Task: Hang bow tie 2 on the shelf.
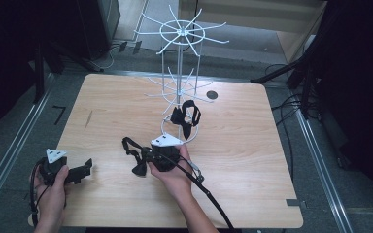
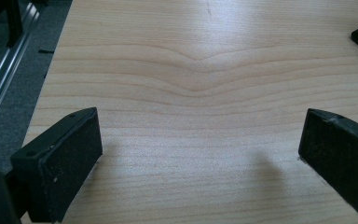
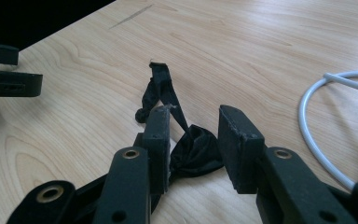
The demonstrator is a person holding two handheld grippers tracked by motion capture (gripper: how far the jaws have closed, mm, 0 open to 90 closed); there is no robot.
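Observation:
A black bow tie (image 1: 135,162) with a thin strap lies on the wooden table (image 1: 233,160) in front of a white wire rack (image 1: 179,63). My right gripper (image 1: 144,161) is low over it. In the right gripper view the bow (image 3: 196,153) fills the narrow gap between the jaws, so the right gripper (image 3: 194,140) is shut on it, and the strap (image 3: 161,86) trails away across the wood. A second black bow tie (image 1: 187,116) hangs low on the rack. My left gripper (image 1: 83,170) rests at the table's near left; in the left gripper view it (image 2: 200,154) stands wide open over bare wood.
The rack's white ring base (image 3: 314,126) lies just right of my right gripper. A small dark round spot (image 1: 211,94) sits in the tabletop behind the rack. Dark stands and cables (image 1: 291,104) surround the table. The left gripper's jaws (image 3: 11,83) show far left.

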